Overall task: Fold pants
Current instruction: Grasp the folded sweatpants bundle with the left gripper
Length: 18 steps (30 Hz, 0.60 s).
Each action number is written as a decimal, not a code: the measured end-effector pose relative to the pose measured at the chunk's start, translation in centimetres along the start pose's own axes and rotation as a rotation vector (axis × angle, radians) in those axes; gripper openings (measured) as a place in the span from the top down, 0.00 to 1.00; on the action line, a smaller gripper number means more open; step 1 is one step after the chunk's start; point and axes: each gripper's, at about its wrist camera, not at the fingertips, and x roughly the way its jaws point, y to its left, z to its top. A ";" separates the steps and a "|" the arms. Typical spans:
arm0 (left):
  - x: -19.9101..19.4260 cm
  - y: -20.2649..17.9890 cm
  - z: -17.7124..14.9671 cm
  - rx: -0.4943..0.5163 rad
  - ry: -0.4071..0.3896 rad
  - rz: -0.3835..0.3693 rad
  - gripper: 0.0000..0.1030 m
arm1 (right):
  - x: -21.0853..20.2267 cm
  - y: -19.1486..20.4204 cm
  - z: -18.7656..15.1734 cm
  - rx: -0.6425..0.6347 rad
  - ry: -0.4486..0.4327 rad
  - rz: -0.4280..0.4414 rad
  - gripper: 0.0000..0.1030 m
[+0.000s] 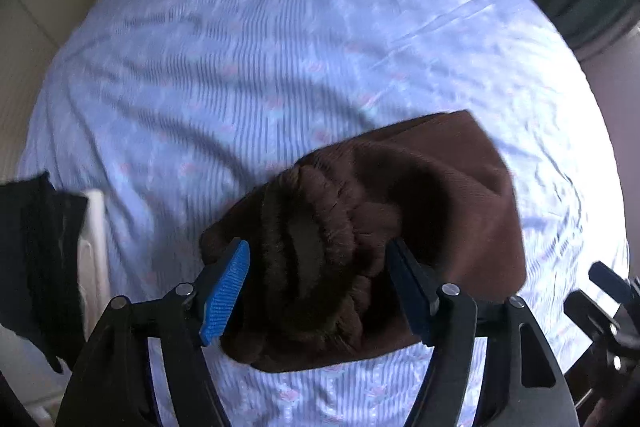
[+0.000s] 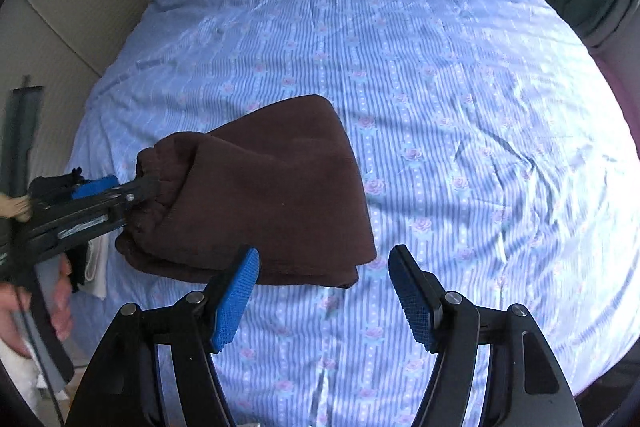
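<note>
Below, a bed [image 2: 440, 107] with a blue striped, flowered sheet filled both views. Brown pants [image 2: 272, 195], folded into a thick bundle, lay on it toward the near left. The left gripper [image 1: 320, 291] stood over the gathered waistband, its fingers [image 1: 226, 291] spread either side, not pressing. The right gripper [image 2: 324, 297] hung beside the bundle's near edge, fingers apart and empty.

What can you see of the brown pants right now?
The brown pants are dark, fleecy-looking fabric, folded into a compact layered bundle lying on the blue striped floral bedsheet. The gathered, ribbed waistband bunches at one end. The left gripper straddles that end, jaws apart; whether its pads press the cloth is unclear. The right gripper hangs open beside the bundle's near edge, not touching.
</note>
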 end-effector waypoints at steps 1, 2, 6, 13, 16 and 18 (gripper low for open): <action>0.6 0.0 -0.1 -0.008 0.015 -0.005 0.37 | 0.2 0.0 0.1 -0.001 0.002 -0.001 0.34; 1.4 0.0 -0.1 -0.015 0.039 -0.008 0.42 | 0.3 0.0 0.1 -0.001 0.004 -0.002 0.34; 1.2 0.8 -1.0 -0.064 0.023 -0.008 0.68 | 0.5 -0.1 0.3 -0.012 0.011 -0.013 0.34; -3.3 5.8 -4.7 -0.230 -0.080 -0.141 0.76 | 0.8 0.0 0.3 -0.017 0.018 -0.013 0.34; -1.7 7.6 -6.1 -0.284 -0.028 -0.155 0.72 | 1.1 0.7 0.2 -0.041 0.027 -0.016 0.34; -0.3 8.3 -6.8 -0.301 0.004 -0.169 0.66 | 1.3 1.4 0.0 -0.064 0.035 -0.024 0.34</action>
